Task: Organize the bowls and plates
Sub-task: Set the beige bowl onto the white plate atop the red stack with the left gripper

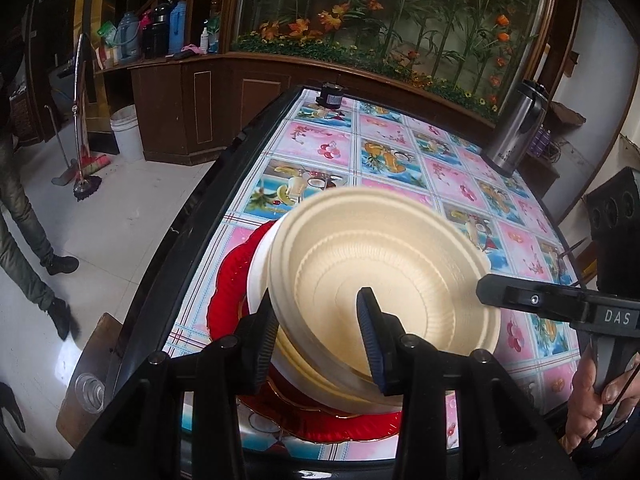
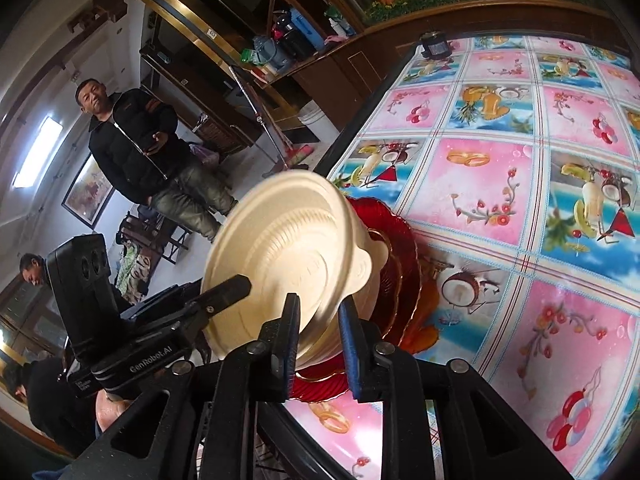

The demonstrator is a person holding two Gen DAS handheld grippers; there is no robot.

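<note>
1. Fruit-patterned pink and blue oilcloth covers the surface, whose dark edge runs along the left of both views.
2. Nearest, the left gripper straddles the rim of the cream bowl, one finger outside the wall and one inside; whether the pads press is unclear.
3. The right gripper straddles the opposite rim, slightly parted, its contact likewise uncertain.
4. The bowl is ribbed, pale and tilted, nested on other cream bowls over red plates with scalloped, gold-trimmed edges, near the surface's front edge.
5. The stack's lower bowls are mostly hidden and cannot be counted.
6. Farther back stands a steel flask, its base cut by blur.
</note>
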